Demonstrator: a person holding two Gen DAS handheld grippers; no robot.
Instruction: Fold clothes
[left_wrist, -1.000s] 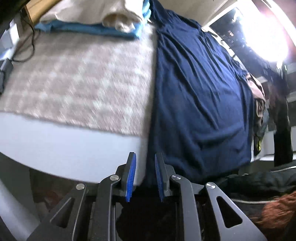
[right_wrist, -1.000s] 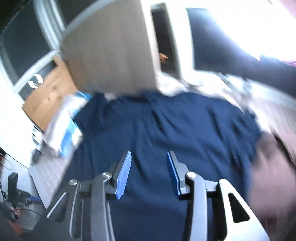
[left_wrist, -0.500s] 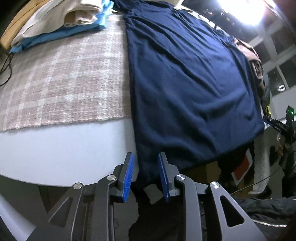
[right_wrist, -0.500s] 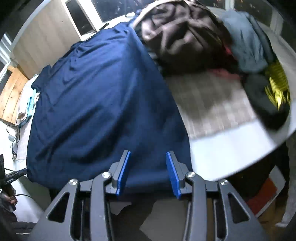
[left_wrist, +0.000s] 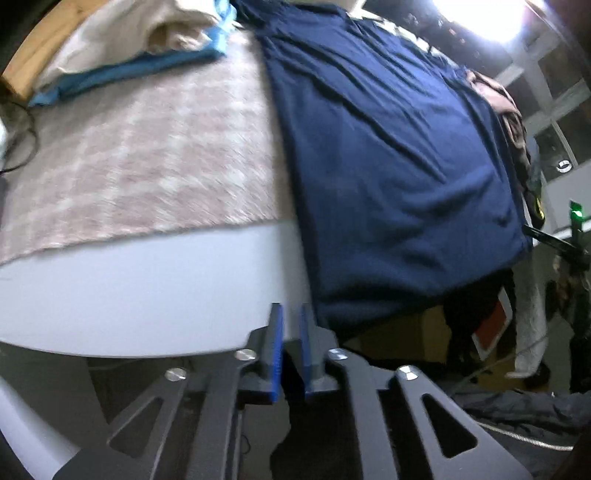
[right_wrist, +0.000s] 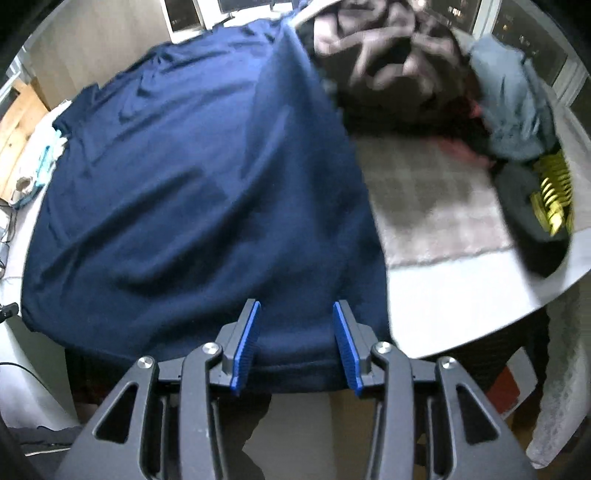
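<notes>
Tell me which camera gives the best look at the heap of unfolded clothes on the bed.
The right wrist view. There the heap of unfolded clothes fills the upper right, brown, grey-blue and black-and-yellow pieces lying beside the navy shirt. The left wrist view shows only a thin sliver of the heap past the shirt's far edge.

My left claw (left_wrist: 291, 347) sits below the bed (left_wrist: 147, 288) edge; shirt (left_wrist: 388, 166) ahead-right, folded pile (left_wrist: 140, 48) far left. Heaped clothes (right_wrist: 406, 62) lie beyond my right claw (right_wrist: 296, 345).

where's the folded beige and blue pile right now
In the left wrist view the folded beige and blue pile sits at the top left on the plaid blanket, just left of the spread navy shirt.
</notes>
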